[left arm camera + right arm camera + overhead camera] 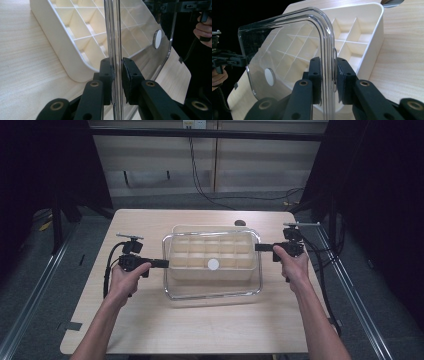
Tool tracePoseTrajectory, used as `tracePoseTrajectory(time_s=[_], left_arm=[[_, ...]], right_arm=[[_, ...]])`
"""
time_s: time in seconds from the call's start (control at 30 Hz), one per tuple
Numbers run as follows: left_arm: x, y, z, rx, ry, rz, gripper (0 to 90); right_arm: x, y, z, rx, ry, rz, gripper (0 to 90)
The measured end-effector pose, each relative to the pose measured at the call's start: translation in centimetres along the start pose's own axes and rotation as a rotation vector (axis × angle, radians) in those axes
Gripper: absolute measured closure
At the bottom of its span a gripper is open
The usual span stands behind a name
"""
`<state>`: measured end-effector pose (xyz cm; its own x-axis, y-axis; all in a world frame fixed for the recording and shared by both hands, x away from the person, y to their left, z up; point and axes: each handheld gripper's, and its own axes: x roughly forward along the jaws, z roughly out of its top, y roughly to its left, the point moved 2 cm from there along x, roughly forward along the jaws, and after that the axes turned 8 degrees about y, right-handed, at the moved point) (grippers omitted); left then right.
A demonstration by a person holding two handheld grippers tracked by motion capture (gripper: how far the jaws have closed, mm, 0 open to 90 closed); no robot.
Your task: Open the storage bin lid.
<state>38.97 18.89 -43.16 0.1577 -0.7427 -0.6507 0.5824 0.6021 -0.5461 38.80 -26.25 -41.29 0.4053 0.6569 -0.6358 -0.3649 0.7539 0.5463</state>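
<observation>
A cream box [190,274] divided into several compartments sits mid-table. A clear plastic lid [210,293] with a white round sticker [213,264] is held level over it, slightly offset toward me. My left gripper [165,263] is shut on the lid's left edge and my right gripper [257,247] on its right edge. In the left gripper view the jaws of my left gripper [116,72] pinch the lid rim [113,30], with the box [62,42] behind. In the right gripper view my right gripper [329,72] clamps the lid rim [329,37] beside the box [367,42].
The wooden table [150,320] has bare room in front of and beside the box. A small dark round object [240,223] lies behind the box near the far edge. Metal rails flank the table, and cables trail on the floor behind it.
</observation>
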Motion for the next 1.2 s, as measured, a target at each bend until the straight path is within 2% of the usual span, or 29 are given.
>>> tracePoseTrajectory(time_s=[0.23, 0.3, 0.47, 0.9, 1.07, 1.17, 1.2], left_arm=[[-0.1, -0.5, -0.7, 0.006, 0.014, -0.007, 79.0], [-0.1, -0.6, -0.8, 0.007, 0.016, -0.001, 78.8], [-0.7, -1.0, -1.5, -0.003, 0.009, -0.019, 78.8], [-1.6, -1.5, -3.1, -0.004, 0.017, 0.002, 78.4], [-1.7, -1.8, -3.9, -0.007, 0.021, 0.010, 77.7], [-1.6, -1.9, -4.3, -0.002, 0.031, 0.004, 77.7], [-1.6, -2.0, -4.5, 0.003, 0.043, -0.004, 77.8]], right_arm=[[-0.6, 0.3, -1.0, 0.016, -0.003, 0.012, 76.7], [-0.7, 0.4, -1.2, 0.013, 0.000, 0.008, 76.7], [-1.4, 1.3, -1.7, 0.003, -0.005, 0.015, 77.3], [-1.7, 2.9, -3.3, 0.003, 0.002, 0.021, 77.7], [-1.9, 3.7, -4.5, -0.001, 0.009, 0.006, 77.9], [-2.0, 3.8, -4.9, 0.000, 0.010, -0.004, 77.9], [-2.1, 3.8, -5.4, 0.011, 0.017, 0.009, 78.0]])
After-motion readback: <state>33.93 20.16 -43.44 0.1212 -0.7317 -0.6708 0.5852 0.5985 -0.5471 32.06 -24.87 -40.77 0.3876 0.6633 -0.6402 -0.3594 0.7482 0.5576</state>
